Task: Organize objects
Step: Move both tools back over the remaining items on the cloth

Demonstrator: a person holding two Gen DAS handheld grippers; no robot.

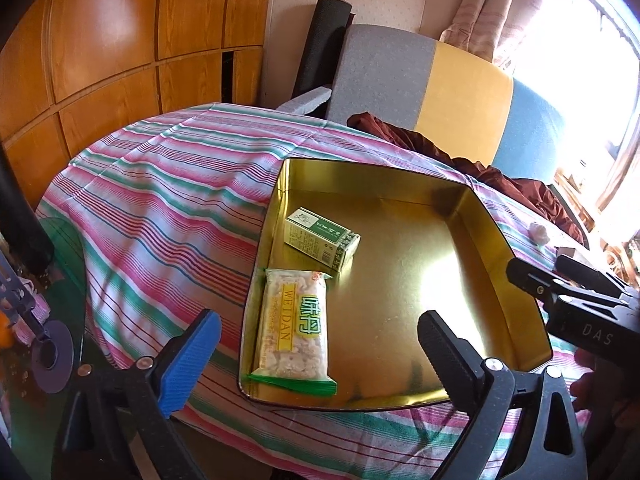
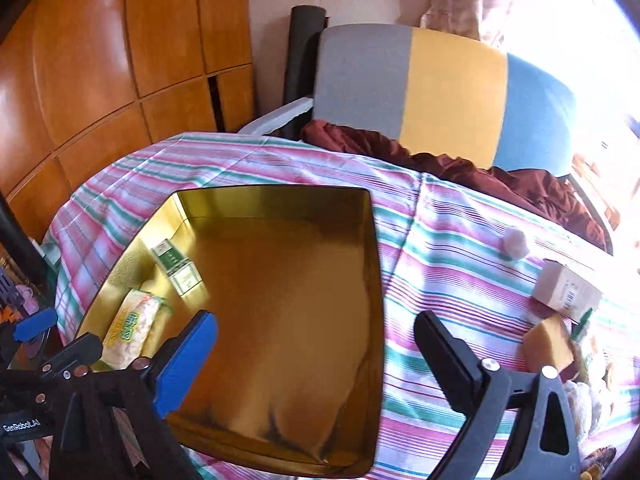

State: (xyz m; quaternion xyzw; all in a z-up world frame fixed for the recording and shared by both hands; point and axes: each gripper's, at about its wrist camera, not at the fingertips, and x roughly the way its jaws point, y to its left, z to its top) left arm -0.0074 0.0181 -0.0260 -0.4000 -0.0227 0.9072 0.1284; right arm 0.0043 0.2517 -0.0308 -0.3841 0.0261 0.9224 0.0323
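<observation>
A gold metal tray [image 1: 400, 312] [image 2: 288, 304] sits on the striped tablecloth. Inside it lie a green and white box [image 1: 322, 240] [image 2: 178, 266] and a WEIDAN snack packet [image 1: 294, 328] [image 2: 130, 330] along its left side. My left gripper [image 1: 320, 352] is open and empty, hovering above the tray's near edge. My right gripper [image 2: 316, 356] is open and empty above the tray's near right part; it also shows in the left wrist view [image 1: 568, 296]. On the cloth to the right lie a white box [image 2: 566, 290], a yellow block [image 2: 548, 346] and a white ball [image 2: 516, 242] [image 1: 538, 232].
The striped tablecloth [image 1: 160, 200] [image 2: 460, 280] covers the table. A grey, yellow and blue chair [image 1: 440, 92] [image 2: 440, 88] with maroon cloth [image 2: 480, 172] stands behind. Wooden cabinets [image 1: 120, 40] are at the left. More packets [image 2: 592, 392] lie at the far right.
</observation>
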